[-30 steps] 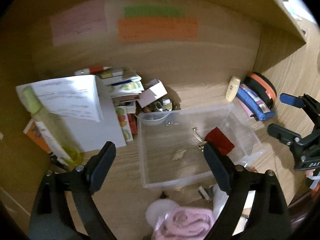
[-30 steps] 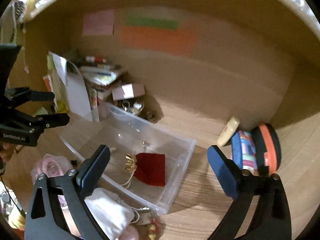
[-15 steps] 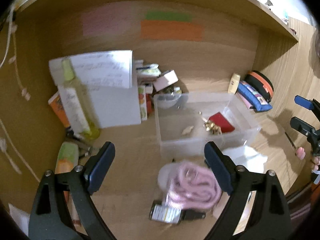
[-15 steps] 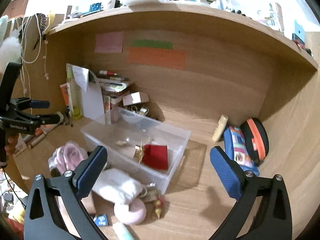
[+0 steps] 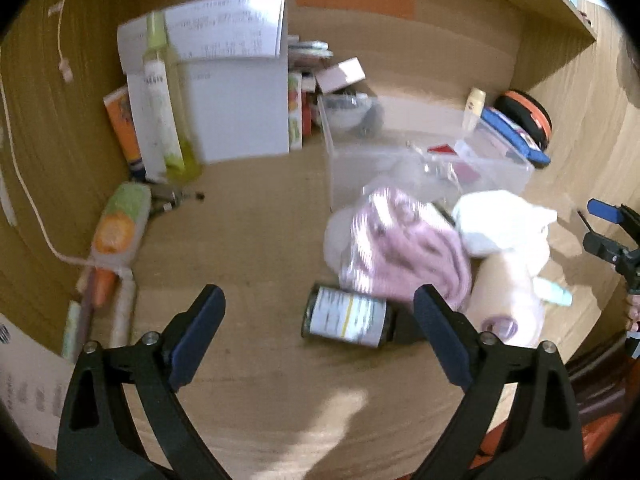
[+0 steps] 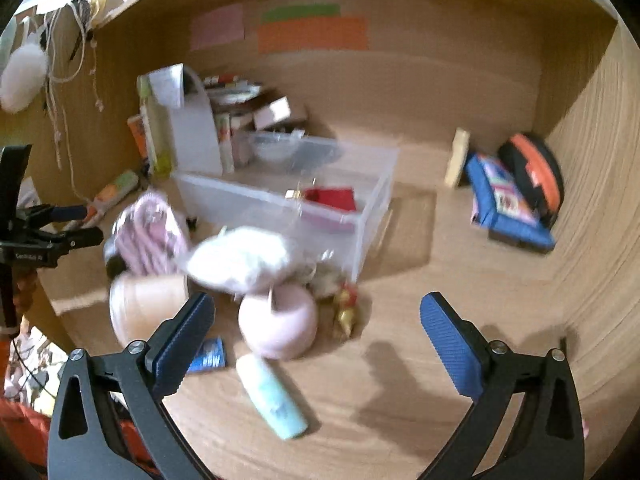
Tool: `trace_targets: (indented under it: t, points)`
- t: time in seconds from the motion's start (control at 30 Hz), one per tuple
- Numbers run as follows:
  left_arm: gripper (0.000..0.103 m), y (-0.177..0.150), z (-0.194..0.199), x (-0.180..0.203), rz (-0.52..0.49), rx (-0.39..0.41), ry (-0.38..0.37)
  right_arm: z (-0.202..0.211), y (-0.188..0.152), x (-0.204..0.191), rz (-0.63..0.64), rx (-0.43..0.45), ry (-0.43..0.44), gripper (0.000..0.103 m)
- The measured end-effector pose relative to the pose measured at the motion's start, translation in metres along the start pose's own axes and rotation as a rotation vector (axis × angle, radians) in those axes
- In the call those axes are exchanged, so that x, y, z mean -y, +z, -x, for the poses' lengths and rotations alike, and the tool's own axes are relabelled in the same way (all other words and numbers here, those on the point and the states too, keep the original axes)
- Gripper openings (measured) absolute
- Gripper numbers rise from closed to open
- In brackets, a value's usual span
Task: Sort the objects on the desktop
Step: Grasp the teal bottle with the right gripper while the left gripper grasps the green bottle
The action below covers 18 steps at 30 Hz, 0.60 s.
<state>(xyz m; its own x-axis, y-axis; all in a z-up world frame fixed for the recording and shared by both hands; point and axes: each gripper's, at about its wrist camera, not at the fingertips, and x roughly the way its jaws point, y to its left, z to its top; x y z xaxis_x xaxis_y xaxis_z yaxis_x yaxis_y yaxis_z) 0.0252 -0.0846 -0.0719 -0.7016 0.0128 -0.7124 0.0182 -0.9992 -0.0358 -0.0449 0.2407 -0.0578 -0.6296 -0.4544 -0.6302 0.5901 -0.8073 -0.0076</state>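
Note:
A clear plastic bin (image 5: 432, 168) (image 6: 288, 204) stands mid-desk with a red item (image 6: 330, 198) inside. In front of it lies a heap: a pink bundle in a bag (image 5: 404, 248) (image 6: 150, 236), a white pouch (image 5: 500, 222) (image 6: 240, 260), a pink round case (image 6: 278, 324), a dark labelled bottle (image 5: 346, 316) on its side, a pale green tube (image 6: 272, 396) and a small gold-red trinket (image 6: 346, 308). My left gripper (image 5: 318, 334) is open and empty, just short of the bottle. My right gripper (image 6: 316, 336) is open and empty, above the pink case.
Papers, a yellow-green bottle (image 5: 164, 100) and boxes stand at the back left. Tubes and pens (image 5: 116, 236) lie along the left wall. A blue pencil case (image 6: 504, 204), an orange-black case (image 6: 532, 176) and a cream bottle (image 6: 458, 156) sit at the back right.
Both grippers have pulled back and away from the bin, so the heap in front of it has come into view. Both stay open and empty.

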Motion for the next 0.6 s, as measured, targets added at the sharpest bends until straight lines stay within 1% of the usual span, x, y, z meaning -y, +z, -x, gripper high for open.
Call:
trace_targets:
  t: [0.1,0.23,0.3,0.33,0.5,0.57,0.6]
  points:
    - [0.096,-0.009,-0.003,-0.001,-0.011,-0.008,-0.015,-0.005,-0.016,-0.003,0.006,-0.032,0.019,0.101]
    - [0.096,-0.013,-0.014,0.001,-0.024,-0.027,-0.024,-0.012,-0.03,-0.008,0.019,-0.077,0.047,0.099]
    - [0.096,-0.013,-0.021,0.001,-0.02,-0.042,-0.036,-0.016,-0.034,-0.011,0.036,-0.097,0.052,0.093]
    - [0.096,-0.013,-0.024,0.001,-0.02,-0.047,-0.042,-0.017,-0.035,-0.012,0.044,-0.106,0.055,0.088]
    - [0.096,-0.011,-0.035,0.004,-0.024,-0.058,-0.077,-0.027,-0.041,-0.017,0.063,-0.152,0.087,0.075]
    - [0.094,-0.01,-0.038,0.004,-0.013,-0.061,-0.1,-0.03,-0.042,-0.019,0.064,-0.17,0.093,0.069]
    - [0.092,-0.01,-0.039,0.004,-0.004,-0.063,-0.114,-0.032,-0.042,-0.02,0.067,-0.177,0.099,0.067]
